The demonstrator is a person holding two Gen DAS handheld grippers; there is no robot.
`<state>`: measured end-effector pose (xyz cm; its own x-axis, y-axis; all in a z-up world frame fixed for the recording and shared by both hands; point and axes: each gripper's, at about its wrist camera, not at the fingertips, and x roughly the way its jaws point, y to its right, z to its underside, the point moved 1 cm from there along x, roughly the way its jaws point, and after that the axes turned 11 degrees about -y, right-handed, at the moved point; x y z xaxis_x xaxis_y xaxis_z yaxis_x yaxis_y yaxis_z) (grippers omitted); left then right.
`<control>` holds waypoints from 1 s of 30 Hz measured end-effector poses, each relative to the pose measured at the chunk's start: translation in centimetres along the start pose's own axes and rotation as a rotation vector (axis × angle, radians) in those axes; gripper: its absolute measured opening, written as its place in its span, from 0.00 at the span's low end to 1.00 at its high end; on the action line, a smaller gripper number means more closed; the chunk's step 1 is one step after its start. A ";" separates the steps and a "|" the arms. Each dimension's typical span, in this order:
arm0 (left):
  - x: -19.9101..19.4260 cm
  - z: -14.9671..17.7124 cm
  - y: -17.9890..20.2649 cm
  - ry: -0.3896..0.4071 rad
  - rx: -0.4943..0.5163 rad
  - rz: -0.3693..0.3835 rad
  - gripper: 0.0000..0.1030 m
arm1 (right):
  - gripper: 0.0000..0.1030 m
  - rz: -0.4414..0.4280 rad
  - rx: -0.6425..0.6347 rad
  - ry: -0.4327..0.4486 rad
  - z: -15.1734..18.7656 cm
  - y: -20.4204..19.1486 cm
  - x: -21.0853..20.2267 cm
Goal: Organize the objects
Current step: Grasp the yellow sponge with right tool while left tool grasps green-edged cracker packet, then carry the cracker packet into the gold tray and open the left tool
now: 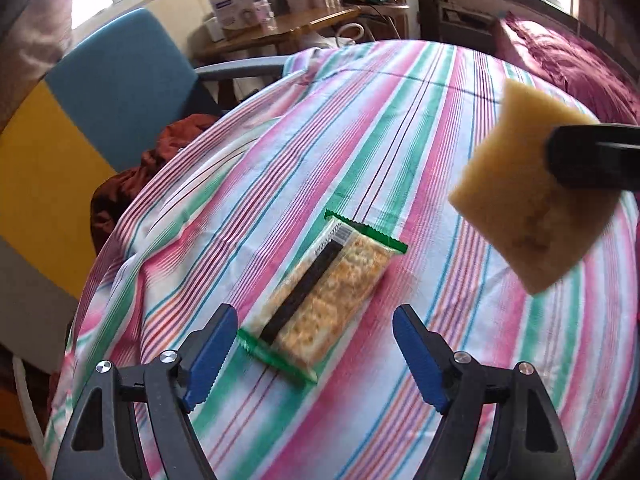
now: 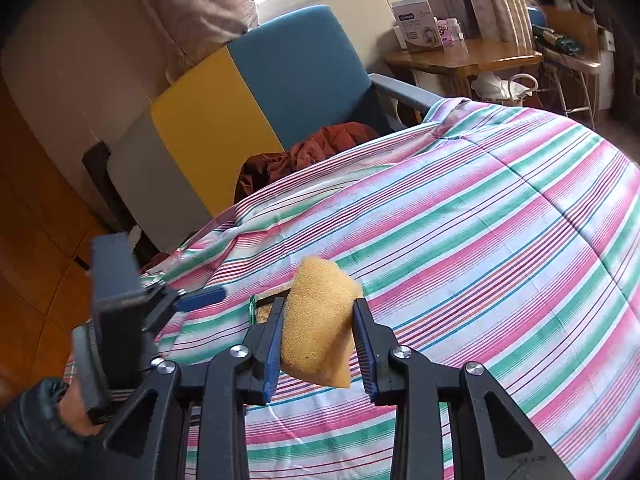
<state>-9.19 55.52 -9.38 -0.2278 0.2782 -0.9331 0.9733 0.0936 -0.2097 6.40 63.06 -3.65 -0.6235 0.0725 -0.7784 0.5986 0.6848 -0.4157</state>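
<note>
A packet of crackers (image 1: pixel 320 296) with green sealed ends lies on the striped bedcover (image 1: pixel 400 120), running diagonally. My left gripper (image 1: pixel 316 322) hovers just above its near end, jaws wide open on either side of it without touching. A yellow sponge (image 2: pixel 318 320) is squeezed between the blue pads of my right gripper (image 2: pixel 318 312), held up off the bedcover (image 2: pixel 480 220). In the left wrist view the sponge (image 1: pixel 524 200) hangs at the right with a black finger of the right gripper across it. The right wrist view shows the left gripper (image 2: pixel 120 280) at lower left, in a person's gloved hand.
A blue, yellow and grey chair (image 2: pixel 248 92) stands against the bed's far side with a rust-red cloth (image 2: pixel 316 148) on it. A wooden desk (image 2: pixel 464 60) with boxes is behind. A maroon blanket (image 1: pixel 568 60) lies at the far right of the bed.
</note>
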 end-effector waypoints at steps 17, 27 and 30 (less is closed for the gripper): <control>0.7 4.9 -1.6 -0.061 -0.346 0.151 0.42 | 0.33 -0.012 0.010 -0.028 0.1 0.5 0.7; -5.3 17.0 4.6 -0.059 -0.562 0.127 0.41 | 0.35 -0.082 -0.173 -0.195 1.9 -3.1 4.6; -6.9 19.5 6.2 -0.030 -0.588 0.103 0.41 | 0.33 -0.068 -0.242 -0.208 2.7 -4.3 5.2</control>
<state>-1.06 35.55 -9.88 -0.1237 0.2878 -0.9497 0.8092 0.5832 0.0714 1.94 58.51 -7.15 -0.5272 -0.1119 -0.8424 0.4069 0.8370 -0.3658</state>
